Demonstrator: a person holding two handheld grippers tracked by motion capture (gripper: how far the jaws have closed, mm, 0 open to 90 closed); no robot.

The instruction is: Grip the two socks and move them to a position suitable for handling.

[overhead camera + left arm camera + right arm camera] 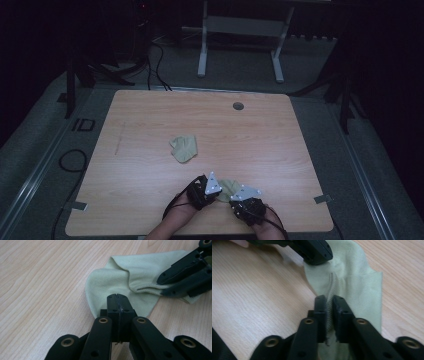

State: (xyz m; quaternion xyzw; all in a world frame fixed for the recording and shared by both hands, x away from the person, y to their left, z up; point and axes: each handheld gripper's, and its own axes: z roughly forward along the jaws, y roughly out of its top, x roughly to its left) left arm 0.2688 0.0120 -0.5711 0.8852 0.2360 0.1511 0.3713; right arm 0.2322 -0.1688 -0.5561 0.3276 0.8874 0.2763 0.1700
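Two hand-held grippers meet over one pale green fabric sock point(229, 188) near the front edge of the light wooden desk point(150, 125), and you hold one in each hand. Your left hand-held gripper point(117, 298) has its black jaws clamped tight on the sock's rounded edge, the cloth spreading away flat on the wood beyond the tips. Your right hand-held gripper point(329, 301) pinches a raised fold of the same sock between its jaws, the ribbed weave standing up in the narrow gap. From above, the left hand-held gripper point(210, 190) and the right hand-held gripper point(240, 197) sit just beside each other, the sock between them. Farther up the desk, well apart, lies a second crumpled pale green sock point(184, 148).
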